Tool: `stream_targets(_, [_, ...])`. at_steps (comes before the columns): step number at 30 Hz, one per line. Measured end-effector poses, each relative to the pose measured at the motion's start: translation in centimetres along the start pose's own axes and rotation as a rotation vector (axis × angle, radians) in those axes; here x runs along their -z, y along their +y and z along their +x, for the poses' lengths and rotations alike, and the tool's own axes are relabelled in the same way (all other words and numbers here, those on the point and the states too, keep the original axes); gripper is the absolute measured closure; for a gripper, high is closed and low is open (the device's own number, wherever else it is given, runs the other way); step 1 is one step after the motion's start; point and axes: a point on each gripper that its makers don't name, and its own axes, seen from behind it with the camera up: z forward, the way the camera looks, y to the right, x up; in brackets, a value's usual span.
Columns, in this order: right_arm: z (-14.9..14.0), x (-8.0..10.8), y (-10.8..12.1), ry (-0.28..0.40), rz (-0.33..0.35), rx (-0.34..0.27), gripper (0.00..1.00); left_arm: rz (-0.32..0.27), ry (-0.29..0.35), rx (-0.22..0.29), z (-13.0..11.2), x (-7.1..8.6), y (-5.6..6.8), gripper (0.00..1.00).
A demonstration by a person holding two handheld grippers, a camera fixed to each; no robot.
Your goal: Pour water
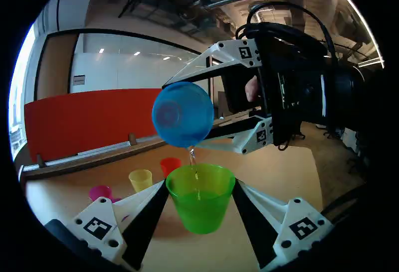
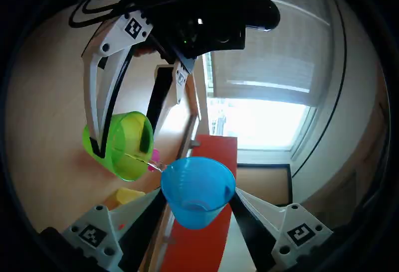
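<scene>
My left gripper is shut on a green cup, held upright above the wooden table. Just above it, the right gripper holds a blue cup tipped on its side, and a thin stream of water falls from its rim into the green cup. In the right gripper view, my right gripper is shut on the blue cup. The water runs from its lip into the green cup, which sits between the left gripper's fingers.
On the table behind the green cup stand a yellow cup, a red cup and a pink cup. A red partition with a wooden ledge runs along the table's far edge. A hand shows behind the right gripper.
</scene>
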Motion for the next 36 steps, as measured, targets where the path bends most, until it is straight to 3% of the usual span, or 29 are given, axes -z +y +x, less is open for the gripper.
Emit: stream_targets(36, [0.17,-0.03,0.09,0.005,-0.01,0.055,0.11,0.005,0.003,-0.003,0.2,0.11,-0.18,0.12])
